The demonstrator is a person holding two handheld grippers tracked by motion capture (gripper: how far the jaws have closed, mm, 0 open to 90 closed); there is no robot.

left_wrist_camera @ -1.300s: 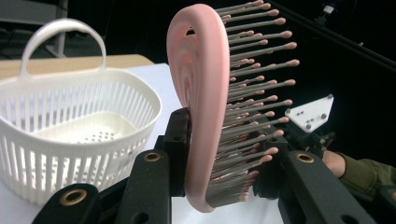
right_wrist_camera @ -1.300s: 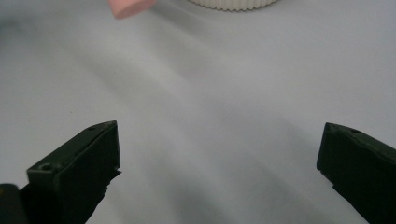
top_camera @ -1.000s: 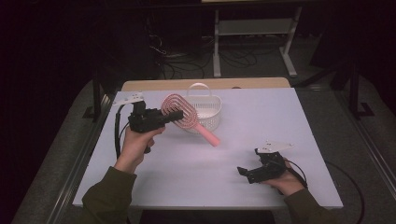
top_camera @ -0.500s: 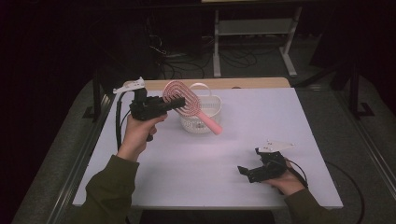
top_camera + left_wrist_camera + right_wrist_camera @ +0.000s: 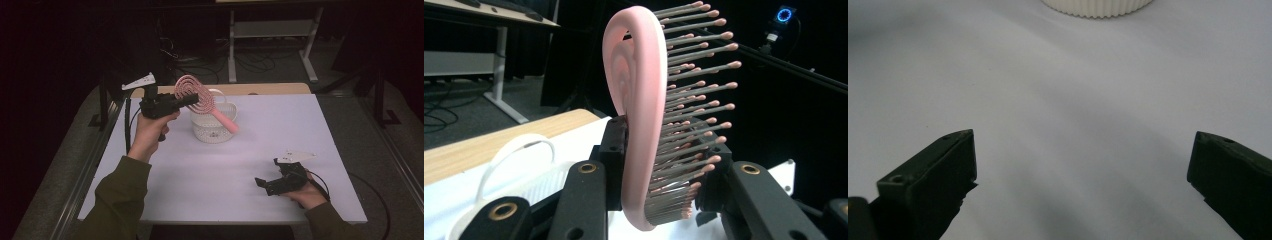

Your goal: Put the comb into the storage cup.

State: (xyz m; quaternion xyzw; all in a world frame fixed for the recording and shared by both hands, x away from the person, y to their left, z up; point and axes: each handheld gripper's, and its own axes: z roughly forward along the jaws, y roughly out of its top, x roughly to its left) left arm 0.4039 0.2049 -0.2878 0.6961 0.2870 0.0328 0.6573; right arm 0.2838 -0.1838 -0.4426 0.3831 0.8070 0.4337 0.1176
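In the high view the left gripper [image 5: 187,99] is held in the air over the worktop [image 5: 260,195] at about ten o'clock, clamped on the round head of a pink hairbrush [image 5: 202,102]. The brush's long axis runs from the head, at the fingers, down toward four o'clock, and its handle tip hangs over the white basket [image 5: 212,131] just beneath; the left hand is much the nearer to that basket. Judging from this, the coming move is a lowering into the basket, with the basket's arched handle the one thing likely to get in the way. The right gripper [image 5: 265,184] rests at five o'clock, well apart. In the left gripper view the fingers [image 5: 614,150] press on both sides of the brush head, the bristles pointing toward three o'clock, the basket's handle at eight o'clock. In the right gripper view the fingers [image 5: 930,177] stand wide apart with nothing between them, the basket's ribbed wall at twelve o'clock.
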